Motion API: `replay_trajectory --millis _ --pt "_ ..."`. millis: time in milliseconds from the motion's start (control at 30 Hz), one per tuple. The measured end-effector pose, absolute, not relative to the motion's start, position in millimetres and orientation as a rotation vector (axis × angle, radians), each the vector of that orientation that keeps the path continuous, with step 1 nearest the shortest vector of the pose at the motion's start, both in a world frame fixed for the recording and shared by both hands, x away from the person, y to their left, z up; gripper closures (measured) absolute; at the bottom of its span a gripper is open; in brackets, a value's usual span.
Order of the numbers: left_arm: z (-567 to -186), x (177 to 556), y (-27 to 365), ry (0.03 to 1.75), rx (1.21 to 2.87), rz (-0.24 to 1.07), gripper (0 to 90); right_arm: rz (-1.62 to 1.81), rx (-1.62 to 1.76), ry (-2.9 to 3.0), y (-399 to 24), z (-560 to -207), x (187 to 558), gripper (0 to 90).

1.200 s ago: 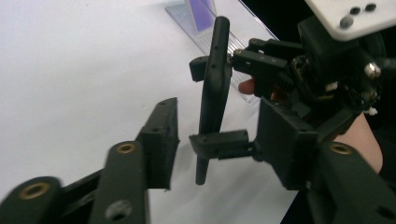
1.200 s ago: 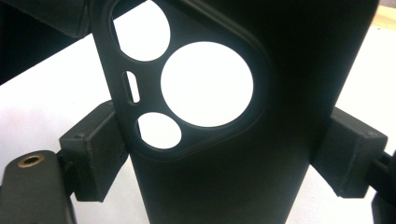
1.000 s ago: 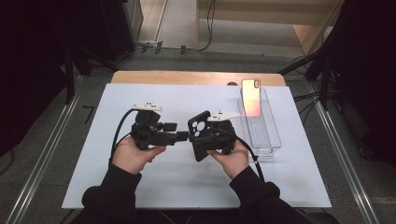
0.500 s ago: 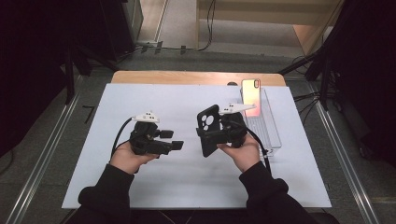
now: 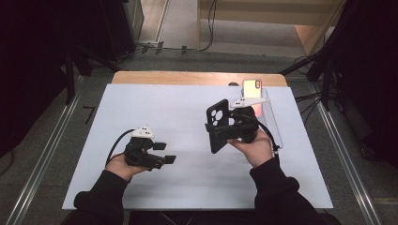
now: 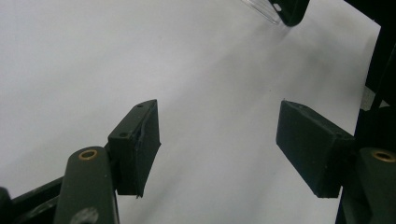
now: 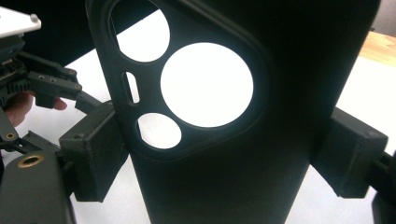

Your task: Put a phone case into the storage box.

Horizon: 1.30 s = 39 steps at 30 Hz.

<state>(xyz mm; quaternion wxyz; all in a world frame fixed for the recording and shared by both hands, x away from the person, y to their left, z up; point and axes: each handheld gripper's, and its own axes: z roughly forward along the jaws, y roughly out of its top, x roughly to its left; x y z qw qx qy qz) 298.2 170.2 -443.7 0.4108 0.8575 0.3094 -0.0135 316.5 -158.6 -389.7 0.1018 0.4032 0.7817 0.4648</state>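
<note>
Phone case (image 5: 218,125), black with round camera cut-outs, stood upright above the middle of the white surface (image 5: 187,108), pinched across its width between the jaws of the right gripper (image 5: 219,127). Going left to right: the left gripper (image 5: 165,153) hung low near the front left part of the surface, its jaws wide apart, having just been opening, with nothing between them but bare white sheet. To its right came the gripped case, and beyond it, at the back right edge, a clear tray (image 5: 271,123) with a pink-backed phone (image 5: 252,88) propped at its far end. The hold looked narrow against a tall, slim case, so a quick swing toward the tray might let it pivot or slip out. Its free lower end could also catch the tray's wall and knock the phone over.
</note>
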Motion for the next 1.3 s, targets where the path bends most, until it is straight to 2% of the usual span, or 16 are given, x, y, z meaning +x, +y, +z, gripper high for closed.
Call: replay_trajectory --millis 367,767,1300 --pt "-450 287 184 0.845 2.167 -0.014 30.7 1.389 1.222 2.255 -182 -369 323 11.9" --pt "-451 281 194 0.878 2.147 0.014 30.8 1.372 1.319 2.114 -226 -349 332 11.9" --pt "-452 277 201 0.909 2.130 0.020 30.7 1.276 1.474 1.955 -269 -357 351 11.9"
